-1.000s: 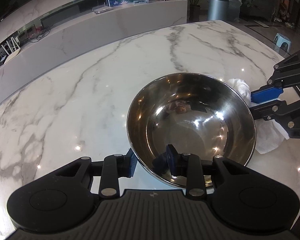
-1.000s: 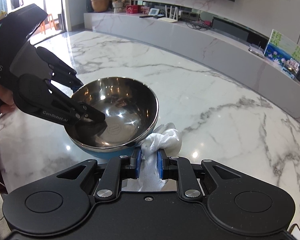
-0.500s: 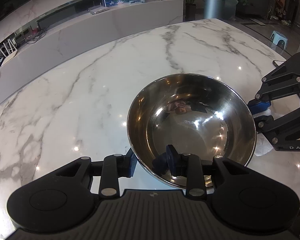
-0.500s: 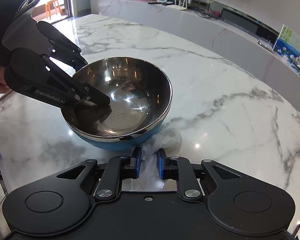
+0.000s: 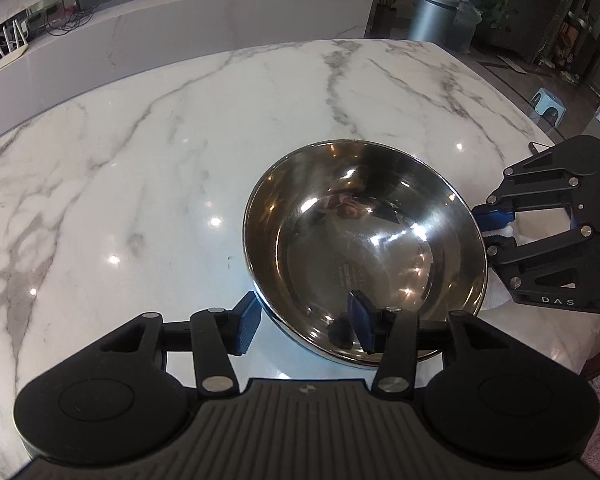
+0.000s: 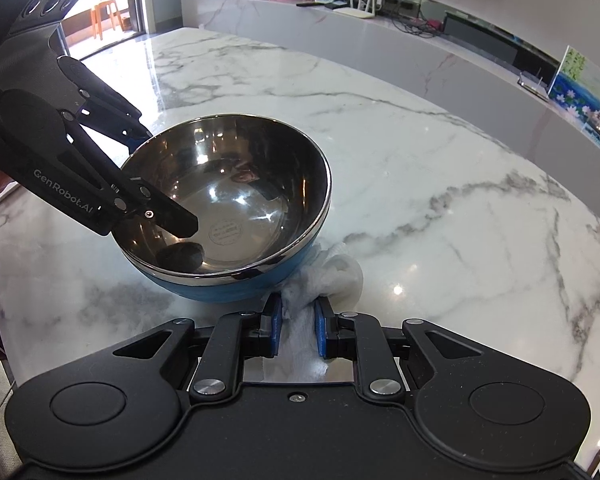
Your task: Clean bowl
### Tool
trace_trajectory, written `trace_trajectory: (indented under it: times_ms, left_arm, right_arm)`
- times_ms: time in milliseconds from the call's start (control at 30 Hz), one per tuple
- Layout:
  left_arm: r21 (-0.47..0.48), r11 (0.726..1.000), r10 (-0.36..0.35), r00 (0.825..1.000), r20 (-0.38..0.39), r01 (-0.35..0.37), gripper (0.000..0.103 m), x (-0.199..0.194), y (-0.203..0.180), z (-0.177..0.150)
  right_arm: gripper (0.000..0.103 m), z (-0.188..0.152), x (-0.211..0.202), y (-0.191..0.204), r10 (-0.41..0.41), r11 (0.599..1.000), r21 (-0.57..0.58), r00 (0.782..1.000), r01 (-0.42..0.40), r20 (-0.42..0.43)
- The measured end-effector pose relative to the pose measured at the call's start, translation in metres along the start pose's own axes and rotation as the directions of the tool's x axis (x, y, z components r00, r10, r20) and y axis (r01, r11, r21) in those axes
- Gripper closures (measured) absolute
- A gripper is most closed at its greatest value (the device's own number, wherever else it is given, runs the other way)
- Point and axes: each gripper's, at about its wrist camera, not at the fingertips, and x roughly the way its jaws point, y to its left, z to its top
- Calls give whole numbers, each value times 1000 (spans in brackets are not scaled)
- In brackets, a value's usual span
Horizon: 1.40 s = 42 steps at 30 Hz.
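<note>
A steel bowl (image 5: pixel 364 240) with a blue outside (image 6: pixel 236 284) is tilted above the marble table. My left gripper (image 5: pixel 304 320) is shut on the bowl's near rim, one finger inside and one outside; it also shows in the right wrist view (image 6: pixel 148 184). My right gripper (image 6: pixel 296 320) is shut on a white cloth (image 6: pixel 324 272) and holds it against the bowl's blue outer wall. In the left wrist view the right gripper (image 5: pixel 496 232) sits at the bowl's right side, with a bit of the cloth (image 5: pixel 496 296) showing behind the rim.
The white marble table (image 5: pixel 148 168) spreads to the left and back. A long marble counter (image 6: pixel 420 52) with routers and framed pictures runs behind it. The table's right edge (image 5: pixel 540 120) lies near a small blue stool (image 5: pixel 548 106) on the floor.
The bowl has been lifted and tilted, so its blue underside now shows. The right gripper with the cloth has moved under and against the bowl's outer wall.
</note>
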Motion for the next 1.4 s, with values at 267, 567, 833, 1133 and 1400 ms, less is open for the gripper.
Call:
trace_trajectory:
  times_ms: [267,567,833,1133,1400]
  left_arm:
    - [36,999,36,999,7,-36,74,3,-2,2]
    - [58,998,38,999,16,-39,75,4,-5,4]
    - [70,997,40,999,22,-42,75,5,-8,5]
    - [72,996,44,999,27,-46,75,6,-9,5]
    - [124,991,40,999,20,-42,72,3,-11,4]
  right_arm:
    - [87,-1,-2,0,17,1000,-18,1000,-17,-8]
    - [87,1,-30,-18,-30,999,28,994,27,106]
    - [87,-1,-26,-16,-25,1000,4,996,25,90]
    - [87,-5,-6,-4,-2,999,-35,1000,2,8]
    - [87,-5,-2,-5,5,1000,-28,1000,-5,1]
